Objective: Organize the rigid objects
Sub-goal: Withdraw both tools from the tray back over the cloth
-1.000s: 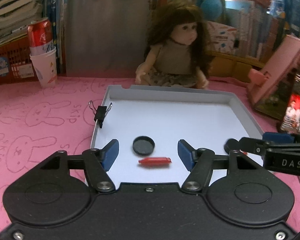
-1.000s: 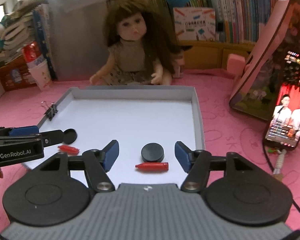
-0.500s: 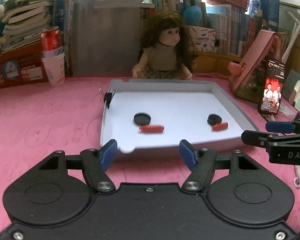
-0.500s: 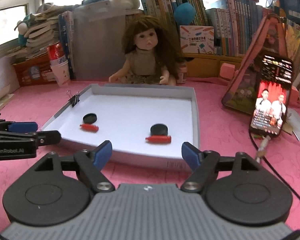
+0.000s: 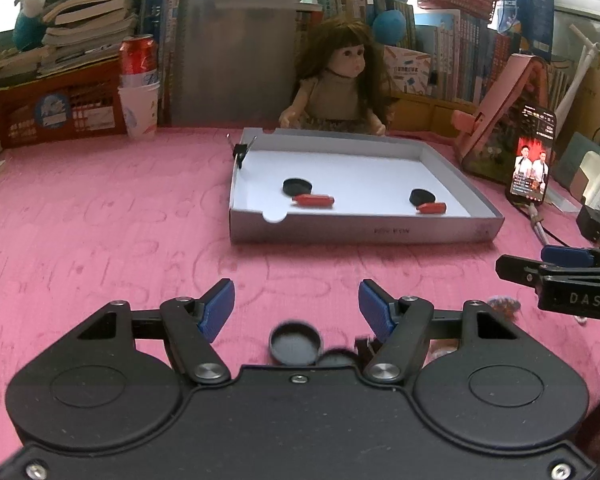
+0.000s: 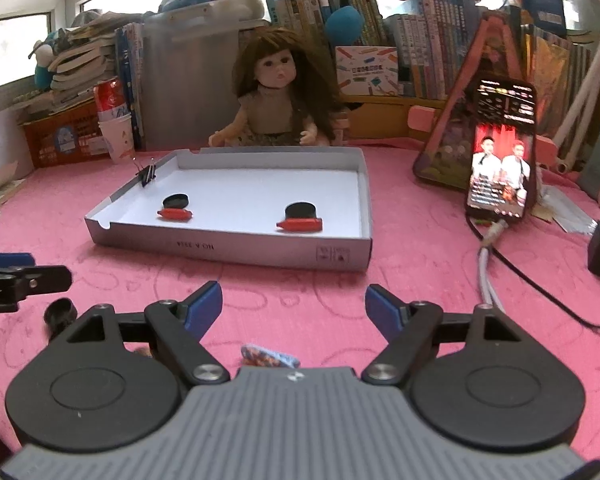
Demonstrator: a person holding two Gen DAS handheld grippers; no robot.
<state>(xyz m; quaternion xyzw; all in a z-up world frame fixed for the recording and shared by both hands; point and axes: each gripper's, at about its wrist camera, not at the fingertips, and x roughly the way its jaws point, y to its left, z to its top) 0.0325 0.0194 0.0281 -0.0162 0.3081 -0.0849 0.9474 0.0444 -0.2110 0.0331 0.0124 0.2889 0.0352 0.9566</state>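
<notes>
Pink mat (image 5: 100, 220); right gripper (image 6: 294, 308) marked "DAS", both grippers' jaws apart, empty.

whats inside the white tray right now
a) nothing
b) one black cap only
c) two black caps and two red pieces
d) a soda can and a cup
c: the white tray holds two black caps, each with a red piece just in front of it.

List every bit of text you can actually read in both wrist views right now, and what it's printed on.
"DAS": on the right gripper, seen from the left wrist.
Print on the tray's front wall: too blurred to read.
Lettering on the left gripper: cut off at the frame edge.
Book spines, red can, phone screen: too small.
</notes>
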